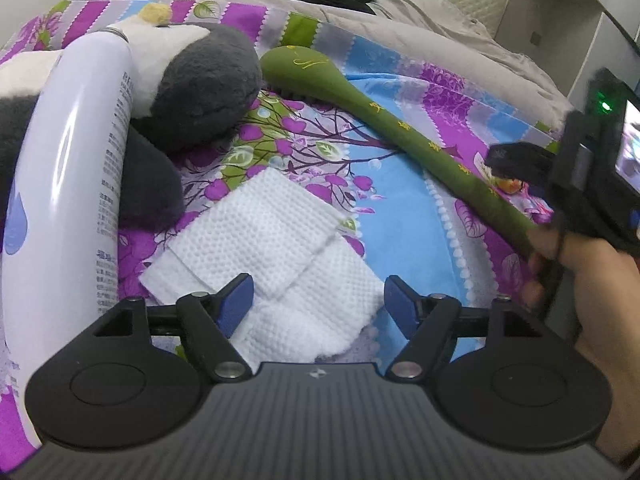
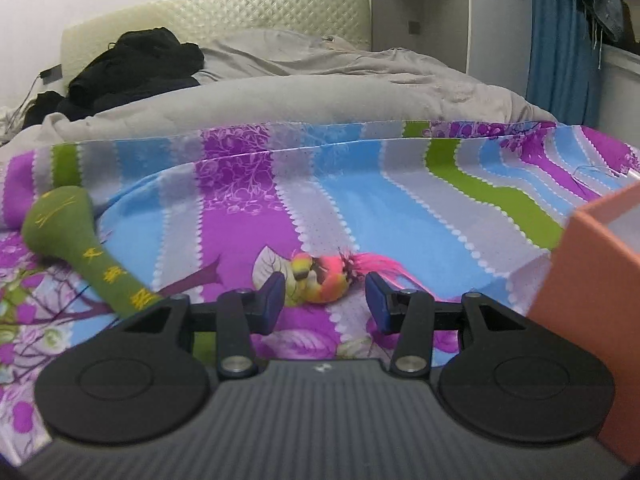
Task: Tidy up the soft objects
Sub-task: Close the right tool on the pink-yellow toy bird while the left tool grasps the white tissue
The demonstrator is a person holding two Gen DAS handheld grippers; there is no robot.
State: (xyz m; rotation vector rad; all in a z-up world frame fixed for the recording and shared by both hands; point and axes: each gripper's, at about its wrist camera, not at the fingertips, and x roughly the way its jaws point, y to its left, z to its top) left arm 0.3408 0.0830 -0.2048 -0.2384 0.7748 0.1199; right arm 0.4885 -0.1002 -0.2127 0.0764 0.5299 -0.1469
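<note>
Soft things are lying across the bed's striped, floral sheet (image 2: 248, 184). A long green felt mallet (image 1: 404, 124) is stretching diagonally in the left view, its rounded head pointing up-left and its thin handle running down-right toward the person's hand (image 1: 592, 280). A square white waffle-textured cloth (image 1: 272, 248), folded flat, is sitting just ahead of the left gripper (image 1: 319, 300), whose jaws are standing wide apart with nothing pressed between them. A plump grey and white plush toy (image 1: 200, 84) is leaning against a glossy white bottle (image 1: 76, 168). The right gripper (image 2: 326, 296) is hovering with its jaws apart around a small feathered bird toy (image 2: 320, 280), pink, orange and yellow; contact is unclear. An orange box (image 2: 592, 320) is standing at right.
</note>
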